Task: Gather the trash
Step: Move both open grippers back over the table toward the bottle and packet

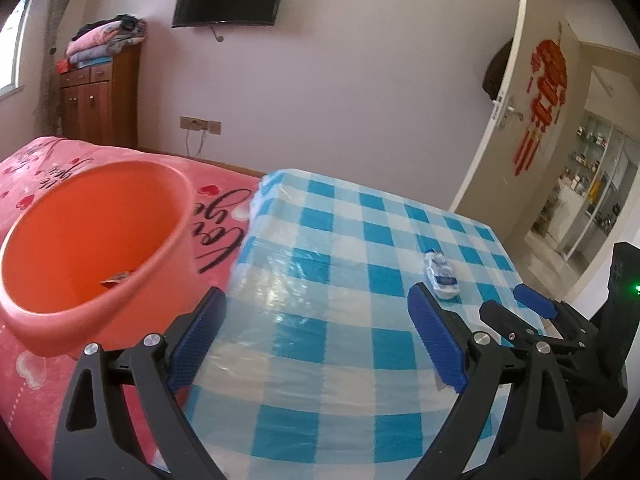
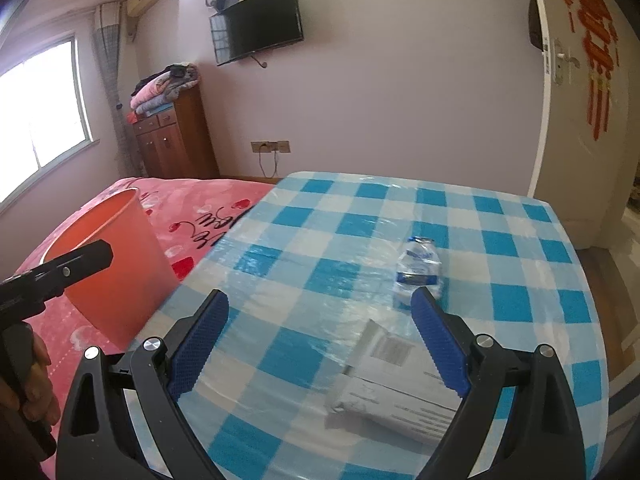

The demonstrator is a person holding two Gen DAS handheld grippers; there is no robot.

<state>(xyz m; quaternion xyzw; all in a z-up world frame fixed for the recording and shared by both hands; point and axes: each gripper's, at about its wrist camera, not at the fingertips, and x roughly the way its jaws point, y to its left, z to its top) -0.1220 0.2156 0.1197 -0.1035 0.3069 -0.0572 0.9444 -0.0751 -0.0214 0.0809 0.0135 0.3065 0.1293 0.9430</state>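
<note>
Landmark: counter [image 2: 500,216], covered in a blue-and-white checked plastic cloth, standing against the bed.

- Crushed plastic bottle [image 2: 418,266], clear with a blue label: lying on its side on the counter, toward its far right part; in the left wrist view the same bottle [image 1: 440,276] sits just beyond the right finger.
- Folded printed paper [image 2: 394,388]: flat on the counter, nearer than the bottle, apart from it.
- Orange bin [image 1: 92,236]: off the counter, on the bed [image 1: 224,216] with the pink heart-print cover, just beside the counter's left edge; upright, open-topped, a small scrap of wrapper at its bottom.
- Left hand-held gripper [image 1: 316,334]: above the counter's left edge, jaws spread wide, nothing between them.
- Right hand-held gripper [image 2: 320,336]: above the counter's near part, jaws wide apart and empty; the paper lies under the gap and the bottle just past the right fingertip.
</note>
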